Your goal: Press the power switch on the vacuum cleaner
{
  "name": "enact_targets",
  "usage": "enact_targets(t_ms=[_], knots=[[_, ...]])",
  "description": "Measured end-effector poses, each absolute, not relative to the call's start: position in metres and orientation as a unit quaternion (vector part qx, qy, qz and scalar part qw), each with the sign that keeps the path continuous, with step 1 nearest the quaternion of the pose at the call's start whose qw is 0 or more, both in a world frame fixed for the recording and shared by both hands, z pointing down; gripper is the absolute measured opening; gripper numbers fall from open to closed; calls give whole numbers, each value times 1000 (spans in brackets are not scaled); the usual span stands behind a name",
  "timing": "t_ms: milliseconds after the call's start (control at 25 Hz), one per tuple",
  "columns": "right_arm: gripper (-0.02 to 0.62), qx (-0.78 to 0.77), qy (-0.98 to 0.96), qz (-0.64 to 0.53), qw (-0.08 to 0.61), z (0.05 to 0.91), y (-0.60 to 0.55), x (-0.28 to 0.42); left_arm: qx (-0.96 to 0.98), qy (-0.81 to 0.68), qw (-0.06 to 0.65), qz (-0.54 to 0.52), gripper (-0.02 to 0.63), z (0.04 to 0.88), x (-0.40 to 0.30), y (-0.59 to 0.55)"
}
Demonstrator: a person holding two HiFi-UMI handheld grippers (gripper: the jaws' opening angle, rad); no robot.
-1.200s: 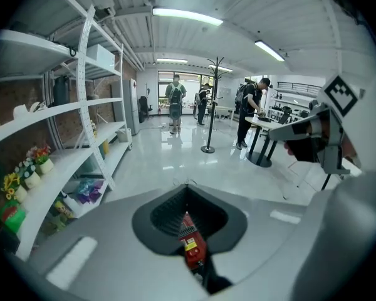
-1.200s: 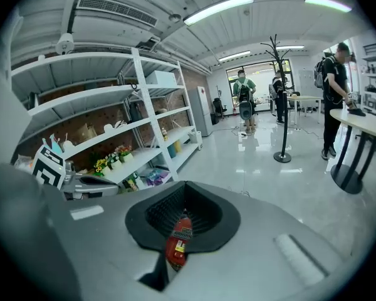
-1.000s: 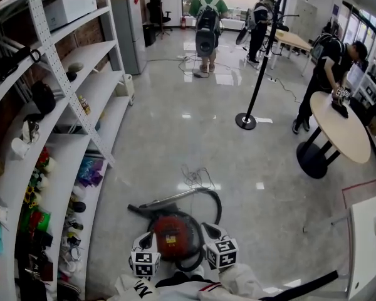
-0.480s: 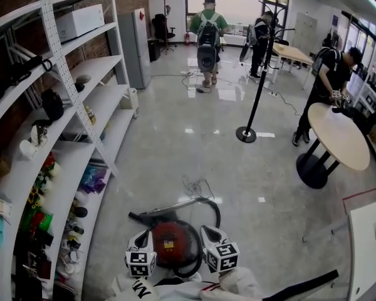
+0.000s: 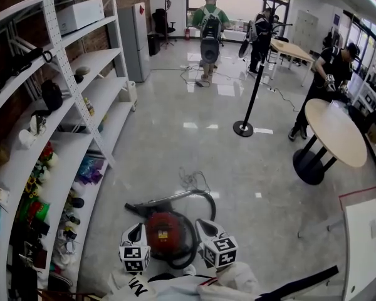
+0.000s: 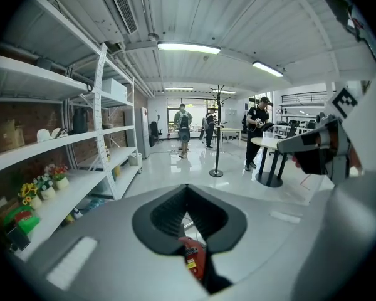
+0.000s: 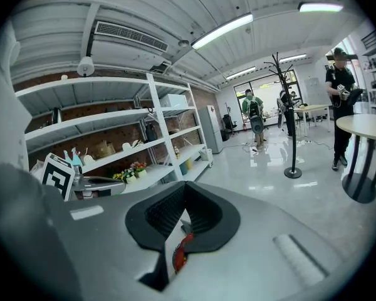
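I see the red vacuum cleaner (image 5: 165, 229) on the glossy floor (image 5: 175, 143), right below my camera. My left gripper (image 5: 136, 229) hangs just to the left of the vacuum cleaner and my right gripper (image 5: 203, 224) just to its right, both close to the body but not touching it as far as I can tell. In the left gripper view the jaws are closed tip to tip with nothing held, and a strip of the red body (image 6: 193, 259) shows through the gap under the pads. The right gripper view shows the same, jaws together and empty, with a sliver of red (image 7: 179, 254) below them. A black hose (image 5: 208, 200) loops round the far side of the vacuum cleaner, and a loose cord (image 5: 192, 179) lies just beyond it. White shelves (image 5: 81, 137) run along to the left of the vacuum cleaner. I cannot pick out the switch.
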State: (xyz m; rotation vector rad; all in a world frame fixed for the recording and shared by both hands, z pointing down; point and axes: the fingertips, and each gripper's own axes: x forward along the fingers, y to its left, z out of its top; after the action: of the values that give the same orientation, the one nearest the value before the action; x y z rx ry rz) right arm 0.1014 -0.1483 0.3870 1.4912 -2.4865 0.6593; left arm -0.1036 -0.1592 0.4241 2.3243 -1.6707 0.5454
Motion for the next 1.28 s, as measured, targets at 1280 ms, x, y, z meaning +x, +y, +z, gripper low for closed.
enact_targets(t_ms=[1280], knots=[[0,530,-811,227,100,391,20,30,833,-510,126,174,0,425,-148,8]])
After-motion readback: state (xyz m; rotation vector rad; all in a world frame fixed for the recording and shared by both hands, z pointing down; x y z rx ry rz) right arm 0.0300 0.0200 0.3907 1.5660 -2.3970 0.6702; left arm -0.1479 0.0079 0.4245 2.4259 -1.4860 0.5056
